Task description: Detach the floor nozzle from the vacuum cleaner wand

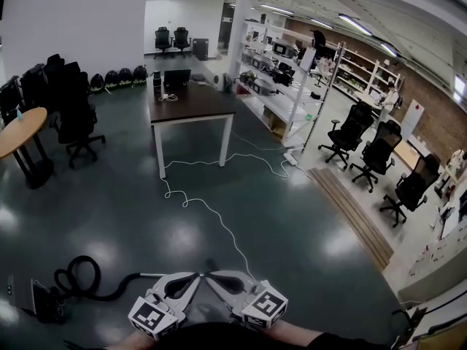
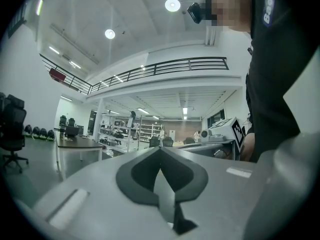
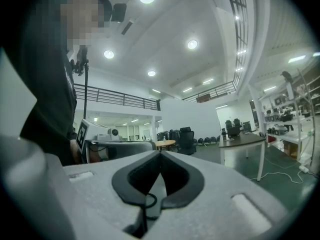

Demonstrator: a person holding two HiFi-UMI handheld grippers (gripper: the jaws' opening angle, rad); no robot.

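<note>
Both your claws are clenched on nothing, held level close in front of you, left gripper (image 1: 195, 275) and right gripper (image 1: 210, 274) tips nearly touching. Farther out, low on the floor to your left, a black hose (image 1: 76, 277) coils beside the dark vacuum body (image 1: 36, 301), its tail running sideways toward the left gripper, so that hand is nearer. I can't pick out the wand or floor nozzle there.
</note>
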